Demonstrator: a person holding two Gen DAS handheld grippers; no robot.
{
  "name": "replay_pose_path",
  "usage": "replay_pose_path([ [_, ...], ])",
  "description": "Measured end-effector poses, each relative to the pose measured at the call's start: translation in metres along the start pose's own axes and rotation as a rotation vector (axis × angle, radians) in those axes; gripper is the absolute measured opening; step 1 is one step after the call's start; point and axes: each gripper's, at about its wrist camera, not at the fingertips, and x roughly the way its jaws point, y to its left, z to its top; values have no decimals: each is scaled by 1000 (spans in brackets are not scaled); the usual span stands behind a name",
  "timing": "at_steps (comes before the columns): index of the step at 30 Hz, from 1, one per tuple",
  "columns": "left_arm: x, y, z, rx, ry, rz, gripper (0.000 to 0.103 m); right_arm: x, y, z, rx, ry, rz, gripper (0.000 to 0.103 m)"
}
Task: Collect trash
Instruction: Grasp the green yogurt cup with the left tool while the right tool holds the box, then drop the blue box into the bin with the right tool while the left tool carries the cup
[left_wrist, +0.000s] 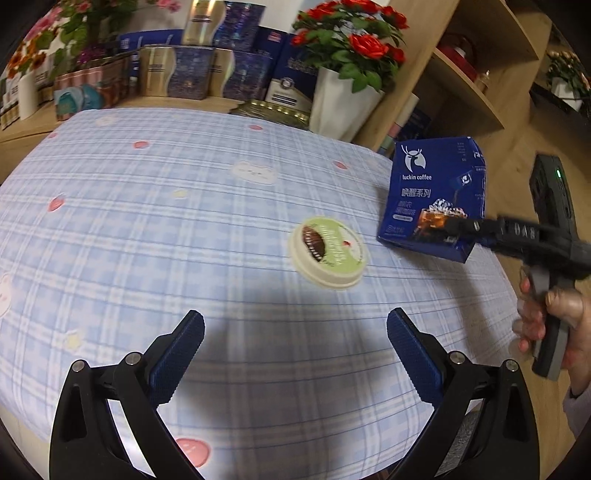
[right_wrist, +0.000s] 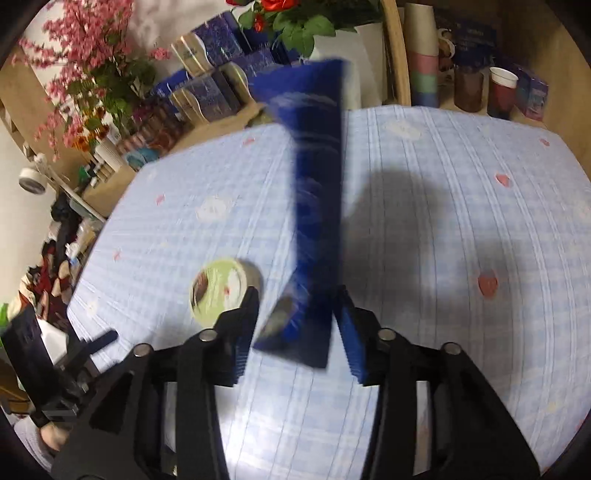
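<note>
A blue Luckin coffee box (left_wrist: 430, 199) is held above the table's right edge by my right gripper (left_wrist: 454, 227), which is shut on its lower part. In the right wrist view the box (right_wrist: 317, 206) stands edge-on and blurred between the fingers of the right gripper (right_wrist: 295, 321). A round green-and-cream lid (left_wrist: 327, 251) lies flat on the checked tablecloth, left of the box; it also shows in the right wrist view (right_wrist: 218, 288). My left gripper (left_wrist: 295, 332) is open and empty, hovering over the cloth short of the lid.
The blue checked tablecloth (left_wrist: 147, 229) covers the table. Behind it stand dark blue gift boxes (left_wrist: 192, 70), a white pot of red roses (left_wrist: 343, 99) and a wooden shelf (left_wrist: 465, 77). Cups (right_wrist: 500, 90) stand at the far edge in the right wrist view.
</note>
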Motion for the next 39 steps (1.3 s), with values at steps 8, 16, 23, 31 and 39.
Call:
replay_pose_path([
  [8,32,-17,26,68,53,1,97,1,-30,23,102,-79,45,26],
  [16,98,-38,45,156,179,46,97,-15,-46,12,159,-147,63,26],
  [23,135,-50,58,174,243,131,97,-30,-52,4,149,-163,52,26],
  [31,121,-52,57,180,233,105,81,-48,-46,-5,130,-181,56,26],
  [39,53,-57,49,190,148,60,81,-67,-30,-24,122,-188,70,26],
])
